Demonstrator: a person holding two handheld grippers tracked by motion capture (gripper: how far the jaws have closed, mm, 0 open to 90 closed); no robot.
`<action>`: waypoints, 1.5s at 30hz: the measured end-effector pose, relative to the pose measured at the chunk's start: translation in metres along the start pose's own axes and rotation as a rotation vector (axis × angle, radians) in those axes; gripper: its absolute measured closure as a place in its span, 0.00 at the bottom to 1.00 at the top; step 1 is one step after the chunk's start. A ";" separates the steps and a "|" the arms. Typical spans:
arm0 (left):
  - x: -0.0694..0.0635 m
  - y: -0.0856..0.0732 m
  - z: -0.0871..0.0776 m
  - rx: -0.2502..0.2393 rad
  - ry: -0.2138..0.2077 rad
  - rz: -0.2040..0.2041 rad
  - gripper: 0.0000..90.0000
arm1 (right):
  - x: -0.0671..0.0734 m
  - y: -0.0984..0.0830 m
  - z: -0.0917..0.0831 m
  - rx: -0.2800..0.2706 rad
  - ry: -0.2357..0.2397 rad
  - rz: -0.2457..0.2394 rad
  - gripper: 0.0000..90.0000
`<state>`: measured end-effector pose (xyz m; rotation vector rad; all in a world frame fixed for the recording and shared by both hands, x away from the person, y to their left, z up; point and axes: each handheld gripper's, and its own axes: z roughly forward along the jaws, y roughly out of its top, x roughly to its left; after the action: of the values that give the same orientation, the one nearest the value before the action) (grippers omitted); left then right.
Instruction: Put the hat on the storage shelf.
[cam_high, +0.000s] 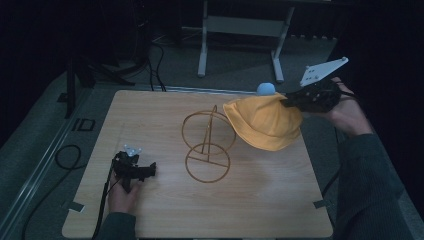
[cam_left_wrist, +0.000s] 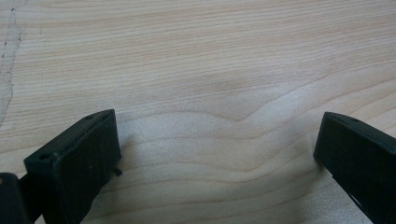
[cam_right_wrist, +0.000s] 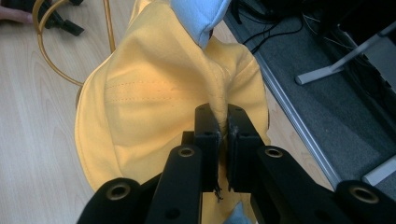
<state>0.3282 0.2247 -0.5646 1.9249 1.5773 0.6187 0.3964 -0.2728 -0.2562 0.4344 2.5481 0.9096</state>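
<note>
Just beside the held yellow hat (cam_high: 265, 122), a wire stand (cam_high: 207, 145).

One marking can be read — the letters "ID", dark on the floor (cam_high: 50, 145) just left of the table (cam_high: 150, 220).

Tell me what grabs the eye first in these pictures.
The yellow hat stands out, held up over the far right of the wooden table, a fold of it pinched in the right gripper. Beside it, mid-table, stands a gold wire stand. The left gripper rests open near the table's front left.
</note>
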 end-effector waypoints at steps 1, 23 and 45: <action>0.000 0.000 0.000 0.000 0.000 0.000 0.00 | 0.000 0.000 0.000 0.000 0.000 0.000 0.94; 0.000 0.000 0.000 0.000 0.000 0.000 0.00 | 0.007 0.027 0.006 -0.046 0.016 -0.032 0.94; 0.000 0.000 0.000 0.001 -0.001 0.001 0.00 | 0.024 0.063 0.028 -0.070 0.058 -0.088 0.94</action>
<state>0.3282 0.2248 -0.5646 1.9263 1.5764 0.6179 0.3984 -0.2015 -0.2409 0.2770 2.5565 0.9889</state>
